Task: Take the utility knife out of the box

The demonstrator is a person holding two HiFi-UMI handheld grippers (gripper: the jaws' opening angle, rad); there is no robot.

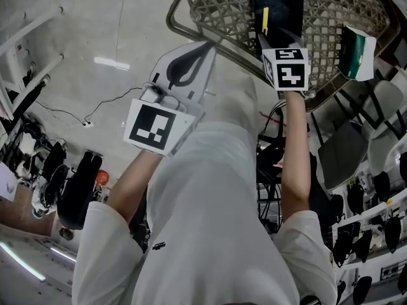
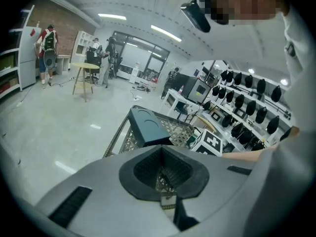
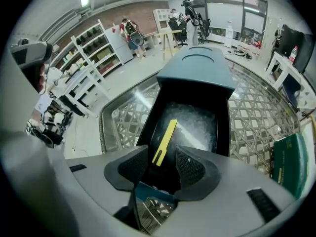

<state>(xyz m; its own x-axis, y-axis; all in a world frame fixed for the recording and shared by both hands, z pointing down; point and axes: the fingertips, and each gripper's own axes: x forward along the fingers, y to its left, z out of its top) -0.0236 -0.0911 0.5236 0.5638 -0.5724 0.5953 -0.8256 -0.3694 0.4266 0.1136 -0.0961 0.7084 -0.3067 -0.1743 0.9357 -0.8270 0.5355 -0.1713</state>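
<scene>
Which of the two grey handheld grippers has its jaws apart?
The right gripper, jaws wide above the yellow utility knife in the dark box; the left gripper has them together.

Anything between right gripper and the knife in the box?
Nothing. Right gripper view: open right gripper faces the knife in the open box, gap bare.

Grippers: two. Left gripper [image 2: 161, 148], right gripper [image 3: 162, 149].
Marker cubes [image 1: 152, 126]: two, one per gripper.
Forearms [image 1: 294, 164]: two.
Box [image 3: 197, 68]: one.
Utility knife [image 3: 170, 127]: one, yellow.
Lattice table [image 3: 256, 117]: one.
Green packet [image 3: 289, 162]: one.
Wooden stool [image 2: 84, 78]: one.
People [image 2: 48, 48] far across hall: at least three in left gripper view. Cluster by stool too small for firm count.
Dark units on wall rack [image 2: 247, 107]: more than ten, exact tally not possible.
</scene>
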